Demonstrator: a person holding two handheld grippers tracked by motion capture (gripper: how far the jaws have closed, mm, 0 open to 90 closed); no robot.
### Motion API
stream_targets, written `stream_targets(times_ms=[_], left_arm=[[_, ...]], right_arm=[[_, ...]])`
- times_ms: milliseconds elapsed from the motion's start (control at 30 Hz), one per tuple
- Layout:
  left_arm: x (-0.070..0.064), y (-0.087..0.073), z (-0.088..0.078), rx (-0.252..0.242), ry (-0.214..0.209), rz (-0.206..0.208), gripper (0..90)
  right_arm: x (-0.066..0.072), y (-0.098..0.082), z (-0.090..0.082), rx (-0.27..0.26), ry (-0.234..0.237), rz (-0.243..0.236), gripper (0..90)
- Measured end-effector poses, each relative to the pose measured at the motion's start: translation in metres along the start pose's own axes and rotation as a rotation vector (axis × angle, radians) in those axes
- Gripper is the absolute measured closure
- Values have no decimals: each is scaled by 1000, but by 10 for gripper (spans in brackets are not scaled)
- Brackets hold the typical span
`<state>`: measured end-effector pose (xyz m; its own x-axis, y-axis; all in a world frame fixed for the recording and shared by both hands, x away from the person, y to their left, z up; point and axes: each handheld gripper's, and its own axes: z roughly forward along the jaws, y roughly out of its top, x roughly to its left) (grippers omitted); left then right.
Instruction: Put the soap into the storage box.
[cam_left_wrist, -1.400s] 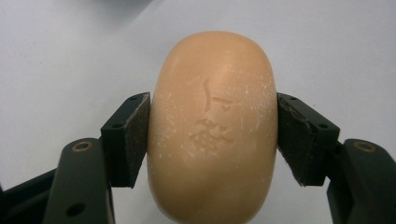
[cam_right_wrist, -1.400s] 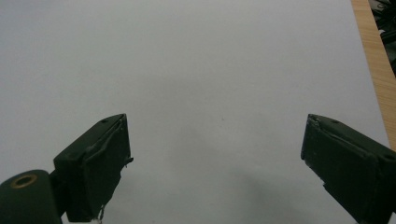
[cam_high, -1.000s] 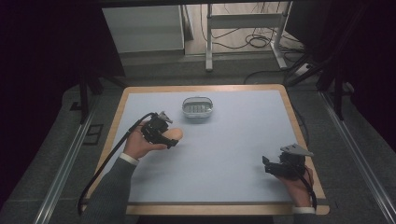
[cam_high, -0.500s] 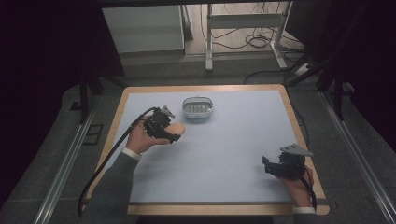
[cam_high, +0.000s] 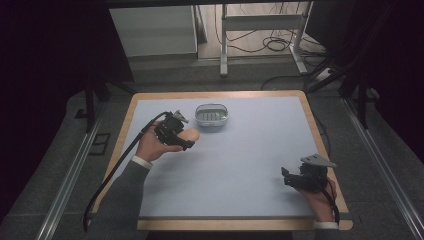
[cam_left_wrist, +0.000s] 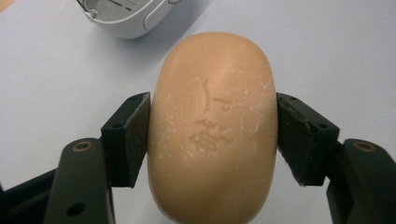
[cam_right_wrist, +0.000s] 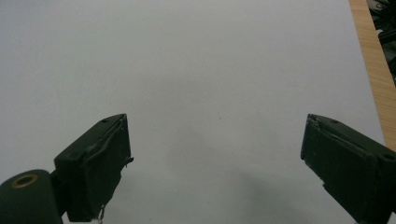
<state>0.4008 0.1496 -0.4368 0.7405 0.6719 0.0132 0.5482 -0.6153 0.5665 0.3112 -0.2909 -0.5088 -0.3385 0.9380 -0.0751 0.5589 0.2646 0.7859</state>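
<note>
A tan oval bar of soap (cam_left_wrist: 212, 126) with stamped marks sits between the black pads of my left gripper (cam_left_wrist: 212, 135), which is shut on its two long sides. In the high view the soap (cam_high: 190, 135) is held above the table's left middle, just left of and below a small white soap dish (cam_high: 211, 114) at the back. The dish's rim (cam_left_wrist: 128, 18) lies beyond the soap. My right gripper (cam_high: 286, 179) rests near the front right of the table, its jaws wide open over bare table (cam_right_wrist: 215, 154).
The table has a pale blue-grey top (cam_high: 250, 150) with a wooden edge (cam_high: 320, 145). A black cable (cam_high: 120, 165) trails from the left gripper off the table's left side. Beyond the table stand a white cabinet (cam_high: 152, 30) and a metal frame (cam_high: 260, 25).
My left gripper has carried the soap a little farther back and right, closer to the dish. The right gripper has stayed where it was.
</note>
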Motion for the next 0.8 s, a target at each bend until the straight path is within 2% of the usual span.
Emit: stream_targets(times_ms=[800], left_arm=[[7, 21, 3, -4, 9, 3, 321]], right_arm=[[-1, 0, -1, -4, -8, 0, 86]])
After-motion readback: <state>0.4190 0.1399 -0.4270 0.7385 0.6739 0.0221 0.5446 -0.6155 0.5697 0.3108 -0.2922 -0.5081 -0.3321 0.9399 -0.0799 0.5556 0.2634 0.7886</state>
